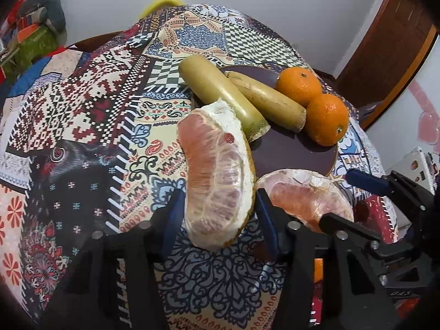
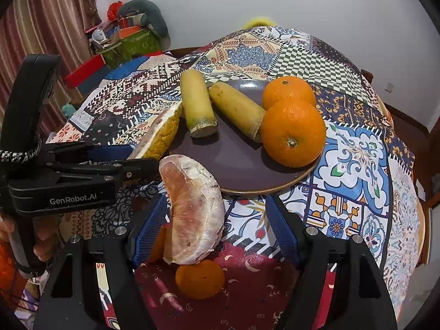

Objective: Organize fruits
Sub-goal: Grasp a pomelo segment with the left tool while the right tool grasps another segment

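A dark purple plate (image 1: 297, 148) (image 2: 236, 162) holds two yellow-green cane pieces (image 1: 220, 93) (image 2: 196, 101) and two oranges (image 1: 326, 118) (image 2: 293, 132). My left gripper (image 1: 218, 209) is shut on a pink pomelo wedge (image 1: 217, 173) at the plate's near left edge; the wedge's yellow rind shows in the right wrist view (image 2: 162, 132). My right gripper (image 2: 217, 228) stands open around a second pomelo wedge (image 2: 192, 211) (image 1: 302, 195), which leans by its left finger just before the plate. A small orange (image 2: 199, 277) lies under that wedge.
The round table wears a patchwork patterned cloth (image 1: 96, 104) (image 2: 357, 165). A pile of boxes and cushions (image 2: 129, 35) stands beyond the far left. A wooden door (image 1: 385, 55) is at the right. The table edge curves away on the right (image 2: 420, 220).
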Available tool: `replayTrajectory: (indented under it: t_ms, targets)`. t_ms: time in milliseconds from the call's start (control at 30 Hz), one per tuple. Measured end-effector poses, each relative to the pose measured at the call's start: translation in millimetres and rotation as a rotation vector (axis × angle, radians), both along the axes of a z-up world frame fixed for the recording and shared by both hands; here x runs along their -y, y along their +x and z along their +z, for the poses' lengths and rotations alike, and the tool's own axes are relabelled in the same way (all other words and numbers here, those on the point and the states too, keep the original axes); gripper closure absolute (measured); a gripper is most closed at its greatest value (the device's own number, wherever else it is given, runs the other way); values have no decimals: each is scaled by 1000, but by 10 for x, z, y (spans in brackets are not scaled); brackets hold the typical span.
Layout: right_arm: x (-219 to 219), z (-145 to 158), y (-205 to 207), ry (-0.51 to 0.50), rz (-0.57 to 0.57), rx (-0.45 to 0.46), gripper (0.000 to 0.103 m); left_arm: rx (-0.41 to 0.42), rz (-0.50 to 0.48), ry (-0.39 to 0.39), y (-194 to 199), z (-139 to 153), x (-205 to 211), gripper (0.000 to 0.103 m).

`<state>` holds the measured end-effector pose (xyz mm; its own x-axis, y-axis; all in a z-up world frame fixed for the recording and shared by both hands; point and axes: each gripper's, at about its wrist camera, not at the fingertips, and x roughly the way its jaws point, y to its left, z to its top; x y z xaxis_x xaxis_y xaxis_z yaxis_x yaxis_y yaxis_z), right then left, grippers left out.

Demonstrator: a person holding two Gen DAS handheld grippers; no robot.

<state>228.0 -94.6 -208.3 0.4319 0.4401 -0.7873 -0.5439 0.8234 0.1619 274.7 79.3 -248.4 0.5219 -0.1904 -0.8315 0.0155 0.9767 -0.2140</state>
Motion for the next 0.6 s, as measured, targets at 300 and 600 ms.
replayTrajectory:
  t_ms: [300, 600]
  targets:
    - [-60, -41, -2, 9, 21, -14, 32, 14, 7, 16, -101, 52, -26, 54]
    - [-109, -53, 26, 5, 38, -24, 42, 26, 50, 42, -551, 148, -302, 54]
